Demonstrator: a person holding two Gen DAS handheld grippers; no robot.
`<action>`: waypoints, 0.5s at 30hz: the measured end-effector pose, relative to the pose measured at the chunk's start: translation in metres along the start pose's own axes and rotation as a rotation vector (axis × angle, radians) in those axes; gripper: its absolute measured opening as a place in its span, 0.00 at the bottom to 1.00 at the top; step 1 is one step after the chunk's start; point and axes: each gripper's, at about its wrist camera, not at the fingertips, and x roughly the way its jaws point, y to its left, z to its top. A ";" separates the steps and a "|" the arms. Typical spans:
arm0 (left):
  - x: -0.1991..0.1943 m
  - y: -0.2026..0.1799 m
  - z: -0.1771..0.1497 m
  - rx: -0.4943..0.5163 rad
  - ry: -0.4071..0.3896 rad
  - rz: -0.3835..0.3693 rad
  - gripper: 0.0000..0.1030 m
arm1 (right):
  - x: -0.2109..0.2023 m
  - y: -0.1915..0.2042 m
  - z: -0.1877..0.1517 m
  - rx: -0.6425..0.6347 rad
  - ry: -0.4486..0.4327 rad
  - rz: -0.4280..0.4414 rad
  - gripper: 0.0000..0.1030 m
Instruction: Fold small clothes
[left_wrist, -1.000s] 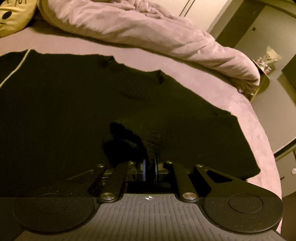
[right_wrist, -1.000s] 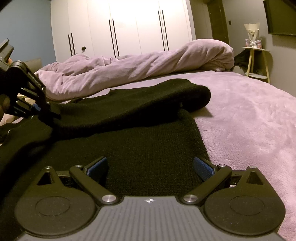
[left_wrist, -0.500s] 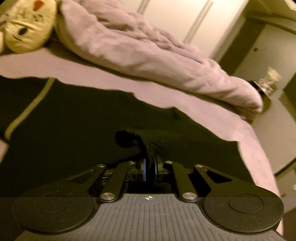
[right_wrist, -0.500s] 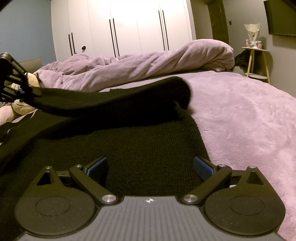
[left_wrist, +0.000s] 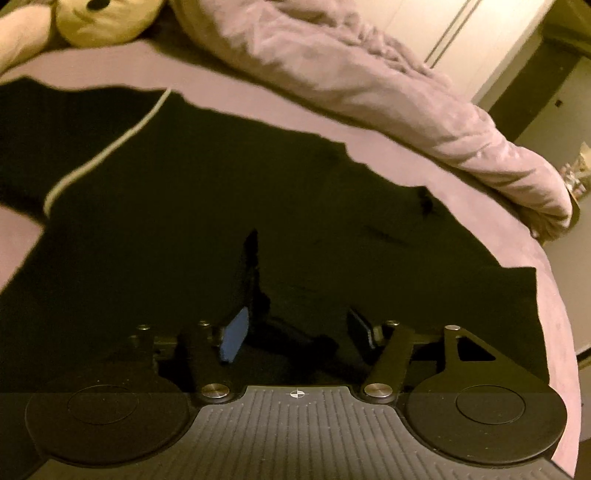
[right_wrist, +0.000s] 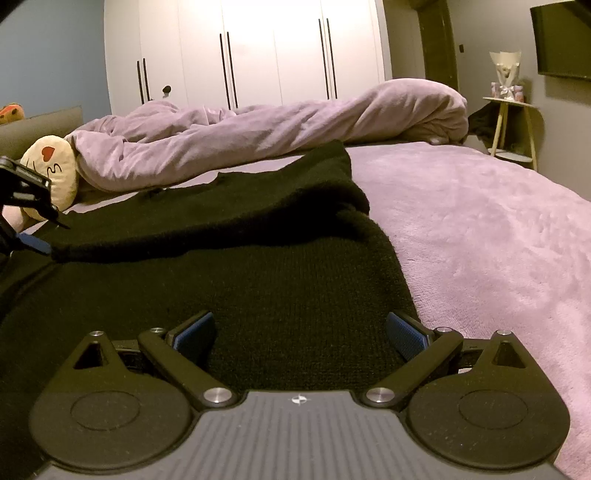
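One fold has just been laid: the left tool (left_wrist: 295, 328), which a second ago was clamped shut on the sleeve end of the black sweater (right_wrist: 280, 280) and carrying it leftward across the body, has just been opening its jaws, and the fabric now lies loose beneath them with neither pad pressing on it. From the right wrist view that tool shows at the far left edge, its blue pad (right_wrist: 35, 242) just beside the sleeve cuff (right_wrist: 62, 253), which rests on the sweater's front. Moving right, the folded sleeve (right_wrist: 229, 218) runs as a raised band across the garment to a rounded crease at the right shoulder. The sweater itself is spread flat on the purple bed (right_wrist: 480, 229), near the rumpled duvet (right_wrist: 258, 129) at the far side. Nearest, on the right, the right tool (right_wrist: 299, 332) hovers with jaws wide apart over the sweater's hem, gripping nothing. I judge one sleeve fold finished; the other sleeve and the body folds remain.
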 end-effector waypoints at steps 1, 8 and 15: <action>0.005 0.003 0.000 -0.012 0.008 -0.004 0.64 | 0.000 0.000 0.000 0.000 0.000 0.000 0.96; 0.028 0.010 0.005 0.008 0.012 -0.031 0.41 | 0.002 0.004 -0.001 -0.016 0.001 -0.015 0.96; 0.022 -0.004 0.023 0.085 -0.062 -0.038 0.13 | 0.003 0.008 0.002 -0.027 0.013 -0.031 0.96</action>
